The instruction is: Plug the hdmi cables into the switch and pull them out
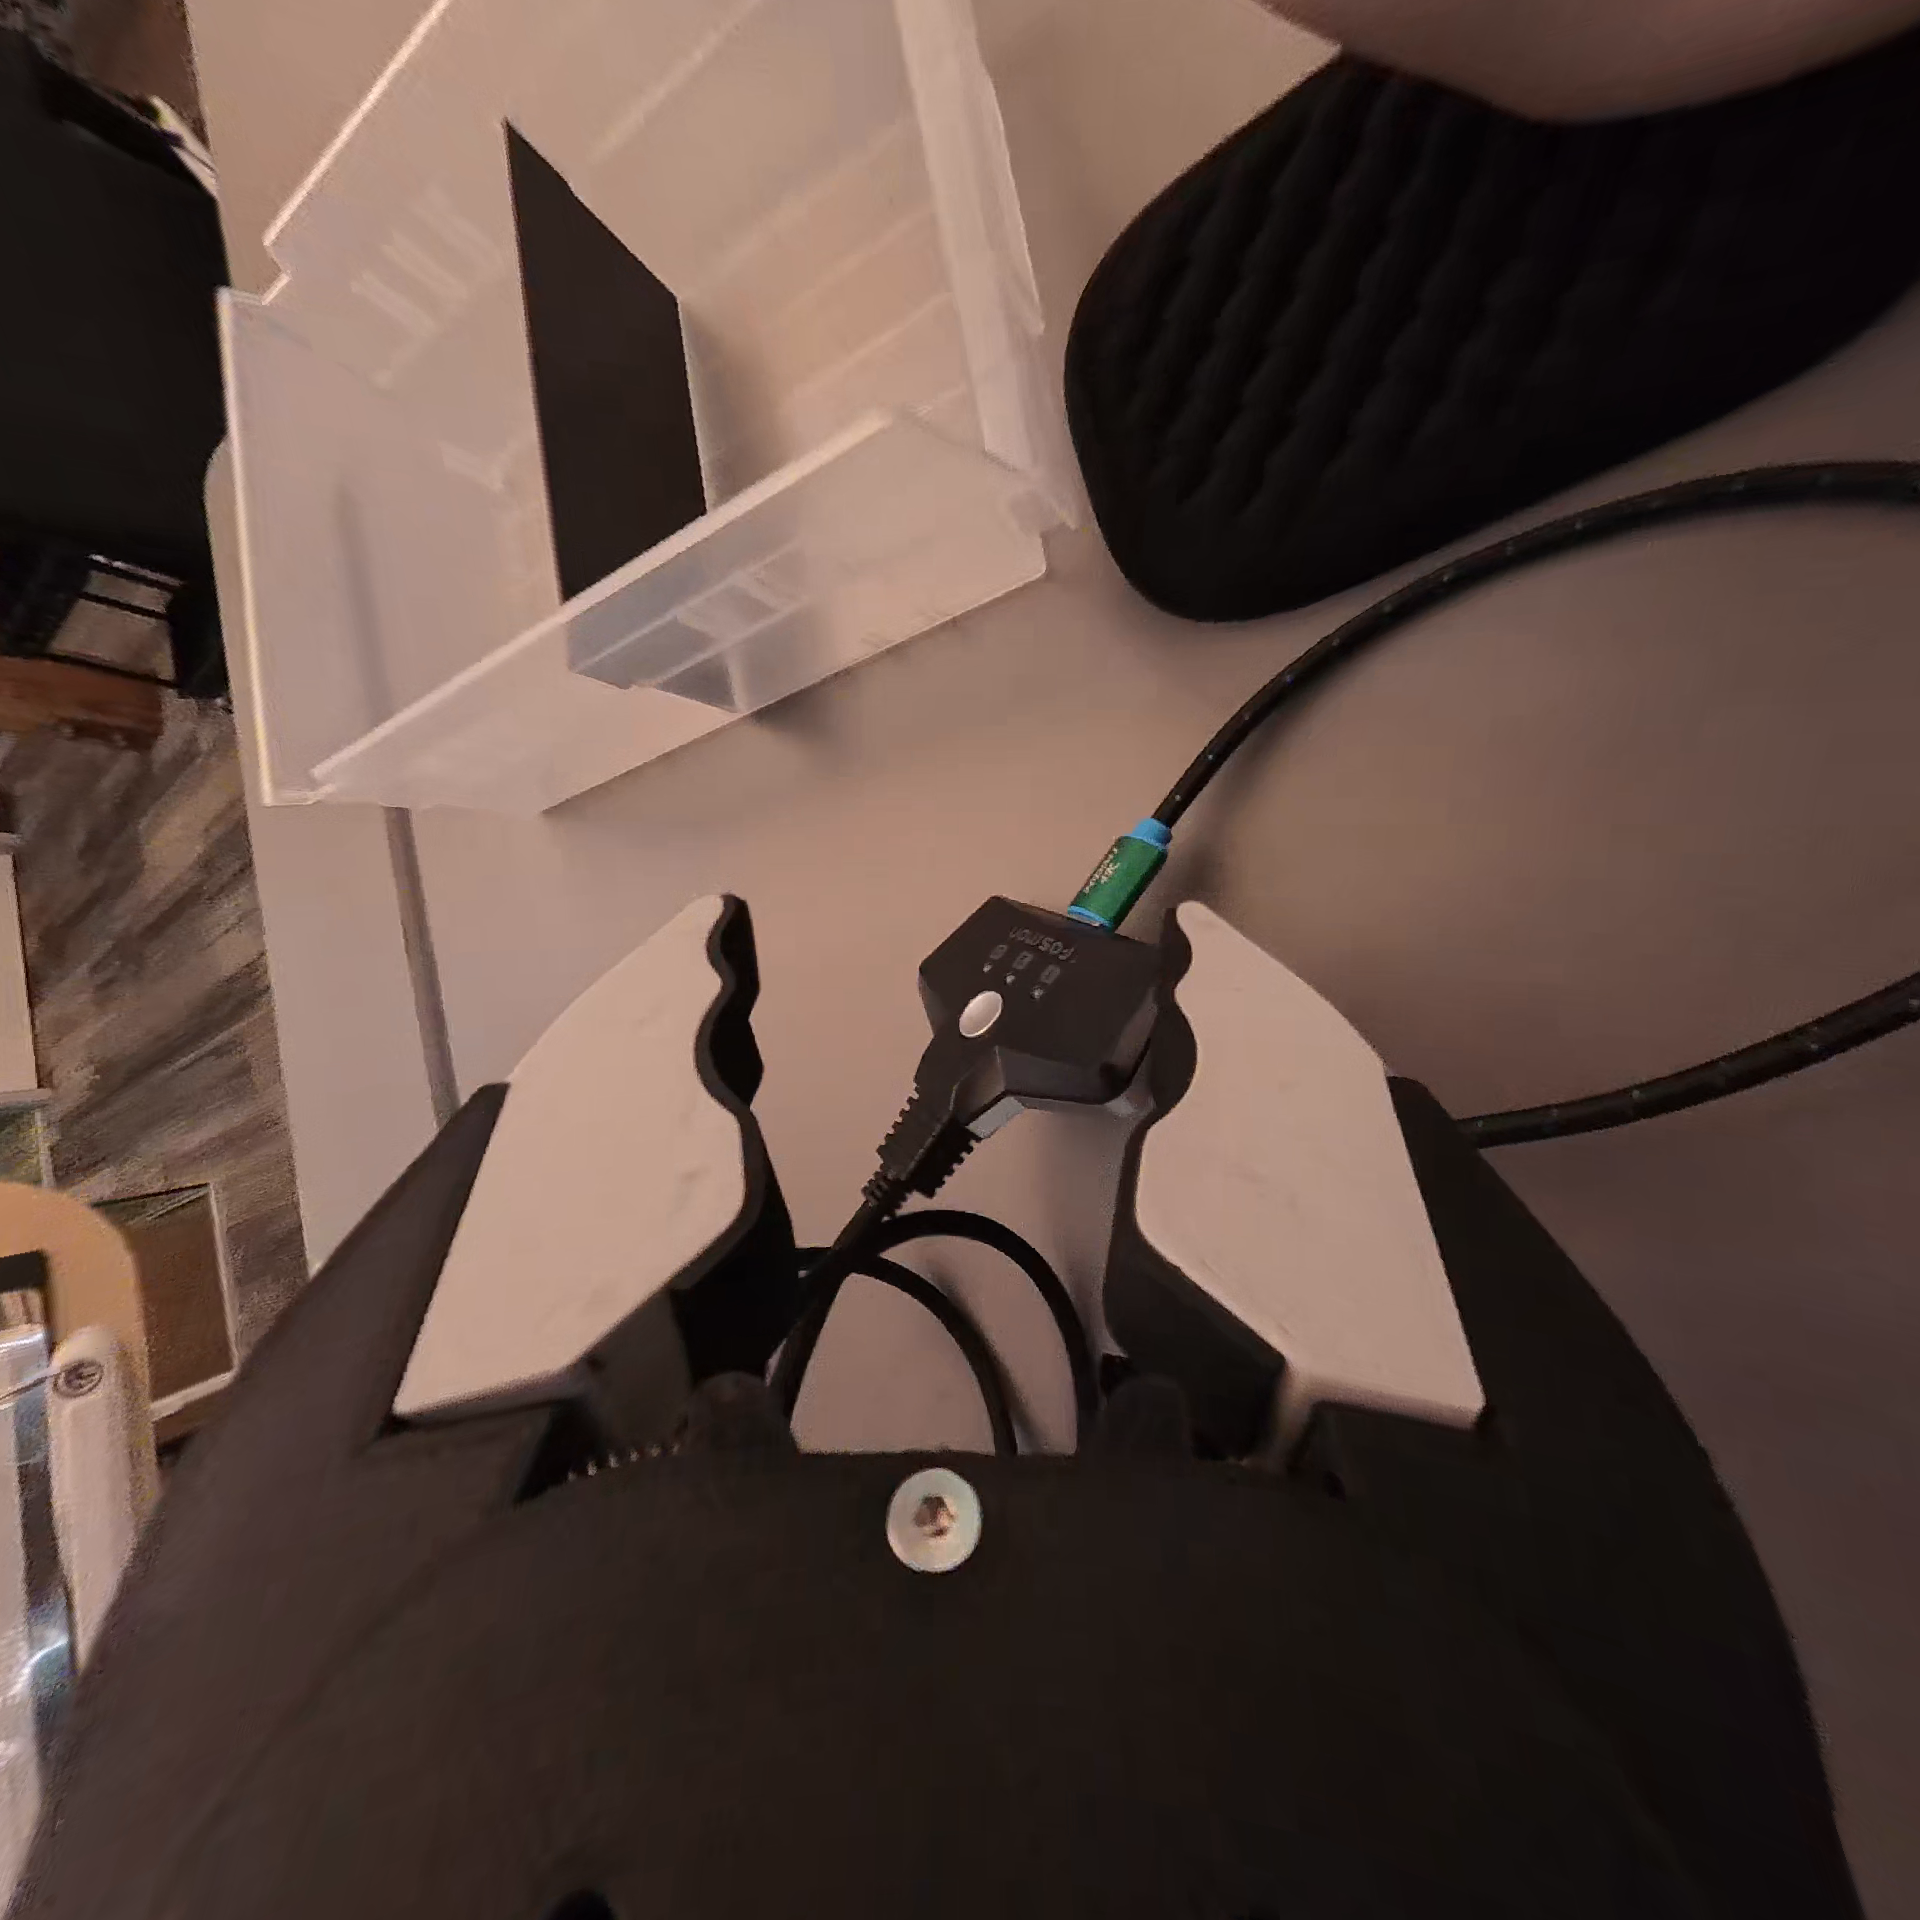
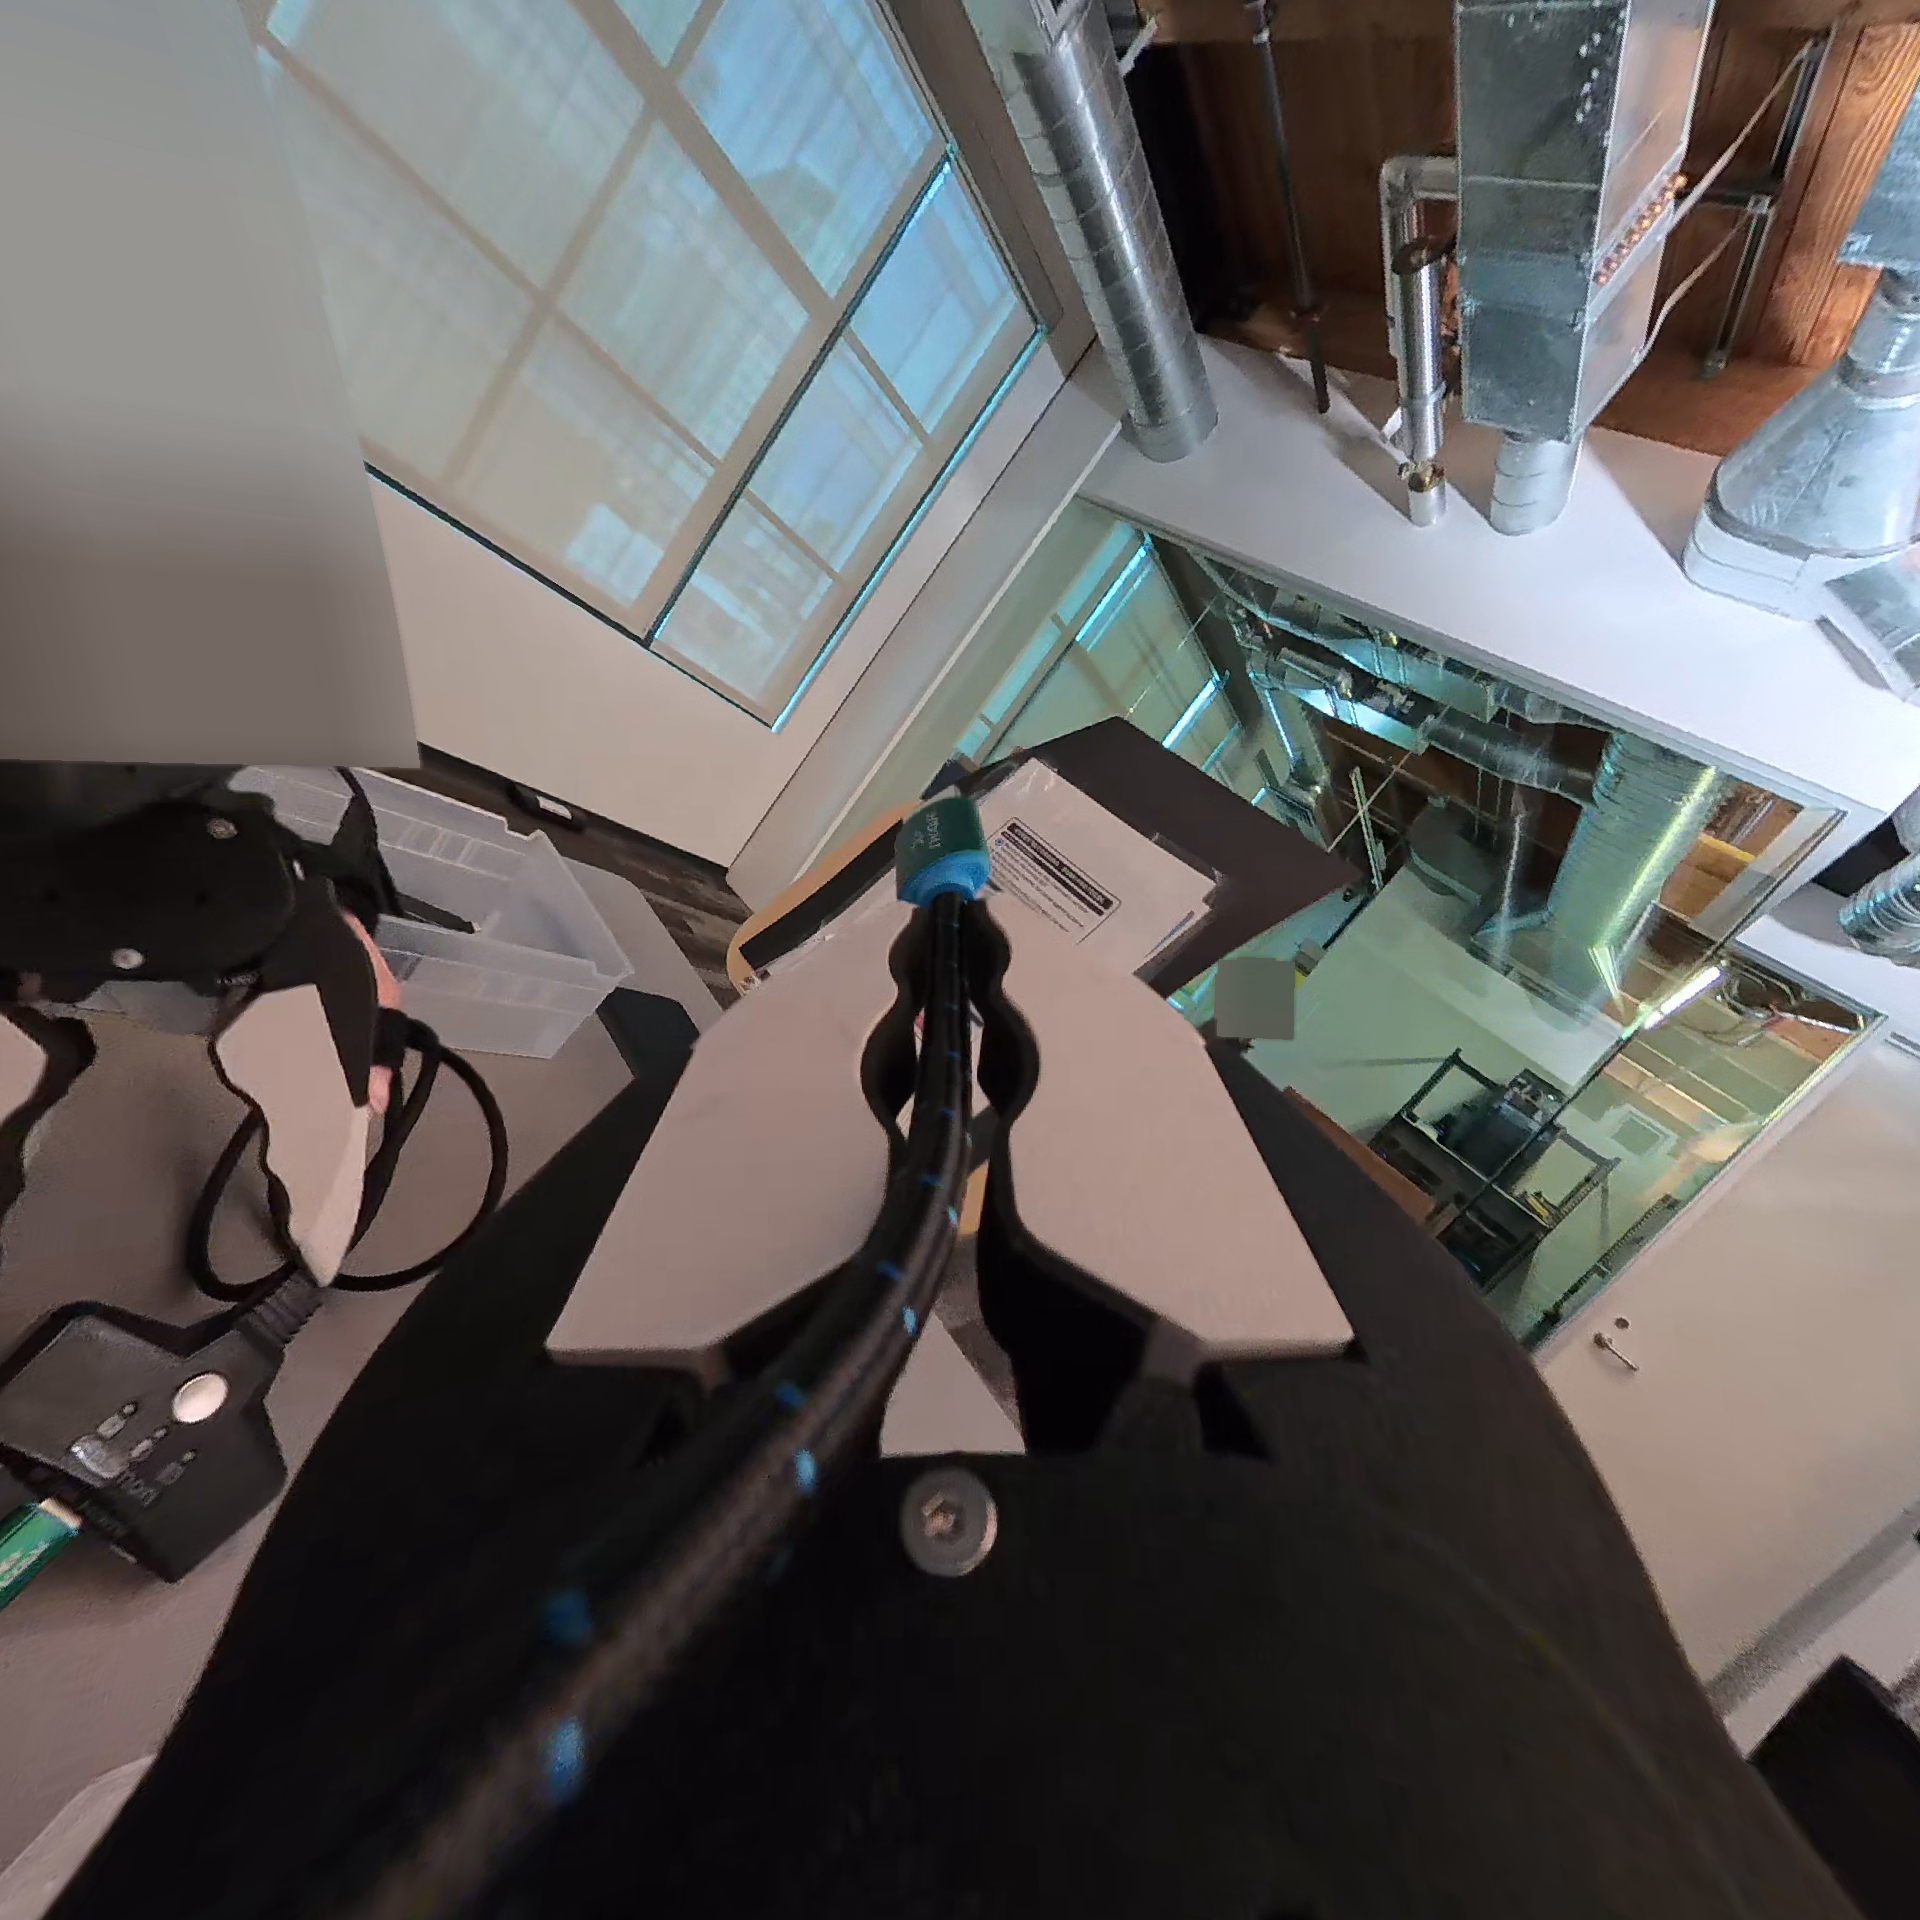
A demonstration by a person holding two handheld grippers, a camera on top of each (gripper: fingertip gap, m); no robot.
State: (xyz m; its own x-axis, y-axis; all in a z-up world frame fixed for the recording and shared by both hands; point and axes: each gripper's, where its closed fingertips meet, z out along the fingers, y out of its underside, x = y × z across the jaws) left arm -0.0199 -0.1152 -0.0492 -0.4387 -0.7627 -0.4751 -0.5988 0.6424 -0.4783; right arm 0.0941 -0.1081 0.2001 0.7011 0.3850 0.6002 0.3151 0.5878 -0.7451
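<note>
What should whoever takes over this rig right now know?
Left tongs: open around the black switch on the table, not clamped.
Right tongs: shut on a black braided cable just behind its green plug, raised in the air.
Done: one green plug sits in the switch.
Left: steady the switch, seat the raised plug, then pull both out.

Pale lettering is showing on the black switch (image 1: 1039, 1013) (upside down); the green plug (image 1: 1107, 881) and a white box's sticker (image 2: 1051, 891) are carrying small print.
</note>
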